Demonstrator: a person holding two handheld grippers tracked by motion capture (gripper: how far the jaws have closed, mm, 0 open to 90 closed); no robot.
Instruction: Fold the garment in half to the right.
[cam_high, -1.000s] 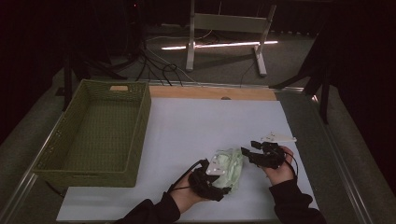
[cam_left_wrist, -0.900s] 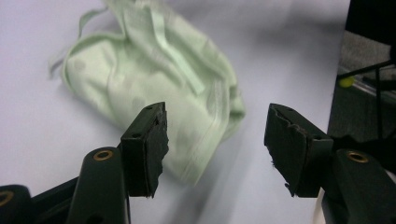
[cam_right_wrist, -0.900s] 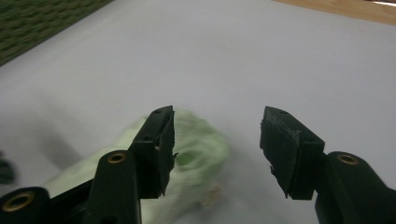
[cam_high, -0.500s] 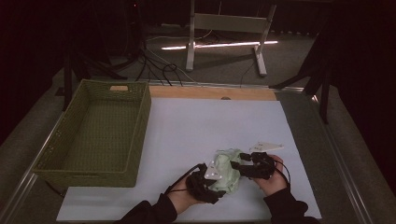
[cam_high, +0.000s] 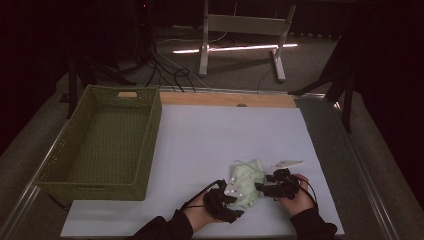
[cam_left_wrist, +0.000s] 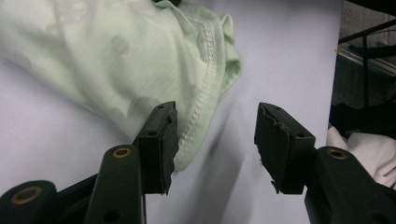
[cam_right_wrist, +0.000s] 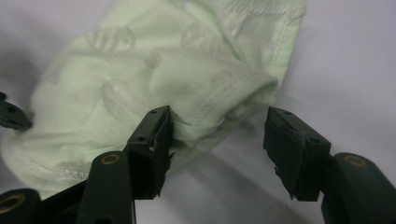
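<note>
Two grippers close in on a small crumpled garment at the near edge of the counter.

The pale green, soft cotton garment (cam_high: 246, 181) with a stitched hem lies bunched on the white sheet covering the counter (cam_high: 225, 135), well apart from the woven green basket (cam_high: 102, 145) at the left. The left gripper (cam_high: 231, 196) sits at its near-left side, its jaws having just been closing but with a clear gap between them; only the hem edge brushes one pad (cam_left_wrist: 161, 140), nothing pinched. The right gripper (cam_high: 261, 188) comes in from the other side, jaws spread, a fold lying against one pad (cam_right_wrist: 154, 149). The cloth looks light, limp and floppy, so it should sag once lifted; the doubled, stitched hem (cam_left_wrist: 205, 84) seems the firmest place to take hold.
</note>
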